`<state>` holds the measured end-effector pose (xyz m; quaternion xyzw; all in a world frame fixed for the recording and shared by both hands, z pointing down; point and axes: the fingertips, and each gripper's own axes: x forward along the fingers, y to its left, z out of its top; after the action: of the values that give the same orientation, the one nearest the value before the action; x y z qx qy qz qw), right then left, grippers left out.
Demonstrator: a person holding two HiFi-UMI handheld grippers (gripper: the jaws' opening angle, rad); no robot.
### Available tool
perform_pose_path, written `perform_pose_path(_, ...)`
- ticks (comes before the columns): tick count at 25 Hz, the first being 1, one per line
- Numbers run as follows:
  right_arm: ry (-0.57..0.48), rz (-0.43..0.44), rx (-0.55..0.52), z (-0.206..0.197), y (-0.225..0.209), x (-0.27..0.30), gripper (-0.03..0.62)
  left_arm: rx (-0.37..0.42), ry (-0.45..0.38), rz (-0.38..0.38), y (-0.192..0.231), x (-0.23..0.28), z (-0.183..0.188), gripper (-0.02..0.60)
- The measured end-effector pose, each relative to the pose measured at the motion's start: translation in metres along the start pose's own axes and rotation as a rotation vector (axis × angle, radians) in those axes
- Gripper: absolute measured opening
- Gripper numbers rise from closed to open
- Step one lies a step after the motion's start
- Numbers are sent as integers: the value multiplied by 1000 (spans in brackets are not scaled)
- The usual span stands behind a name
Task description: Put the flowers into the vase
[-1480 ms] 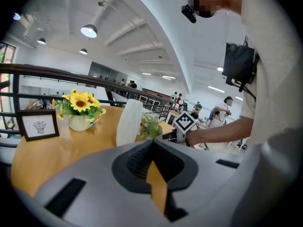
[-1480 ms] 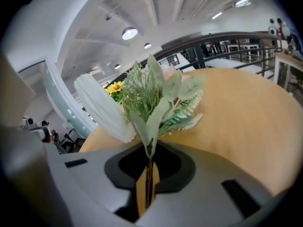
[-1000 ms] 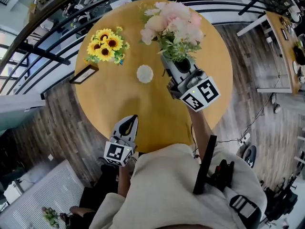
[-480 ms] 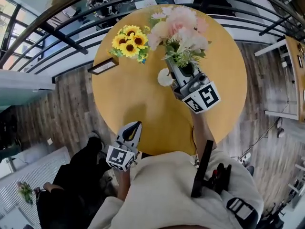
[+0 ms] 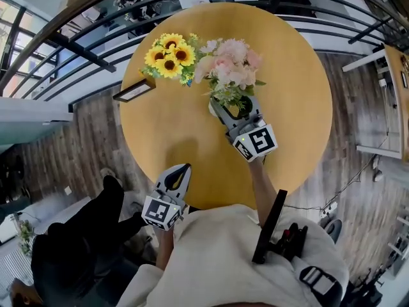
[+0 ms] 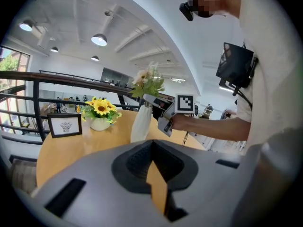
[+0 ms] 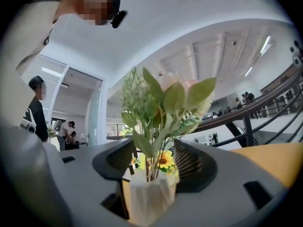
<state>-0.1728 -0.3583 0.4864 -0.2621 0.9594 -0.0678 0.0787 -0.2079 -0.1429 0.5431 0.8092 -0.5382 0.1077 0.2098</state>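
A bunch of pink flowers (image 5: 229,69) with green leaves (image 7: 165,100) stands with its stems in the white ribbed vase (image 7: 147,195) near the middle of the round yellow table (image 5: 287,88). My right gripper (image 5: 231,106) sits around the stems just above the vase mouth. Its jaws have just been opening and now stand apart from the stems, so it is open. In the left gripper view the vase (image 6: 140,123) shows with the flowers (image 6: 147,82) on top. My left gripper (image 5: 182,170) hovers shut and empty at the table's near edge.
A pot of sunflowers (image 5: 167,57) and a small framed picture (image 5: 133,90) stand at the table's far left. A dark railing (image 5: 83,50) curves behind the table. A person in dark clothes (image 5: 77,235) is on the wooden floor at lower left.
My right gripper has come down with the pink flowers onto the white vase, whose mouth is now hidden under them. Its jaws have opened. The left gripper has stayed put.
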Motion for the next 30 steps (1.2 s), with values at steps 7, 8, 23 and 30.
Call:
perform_pose_path(7, 110, -11, 7, -41, 3, -12, 330, 2, 2, 1, 1, 0, -1, 6)
perform_pose_path(8, 122, -12, 5, -44, 3, -14, 336, 1, 2, 1, 0, -1, 0, 6)
perform_pose_path(23, 218, -34, 70, -70, 10, -61, 334, 44, -27, -43, -23, 8, 9, 6)
perform_pose_path(30, 246, -40, 107, -69, 16, -138, 105, 70, -58, -58, -51, 6, 10, 6)
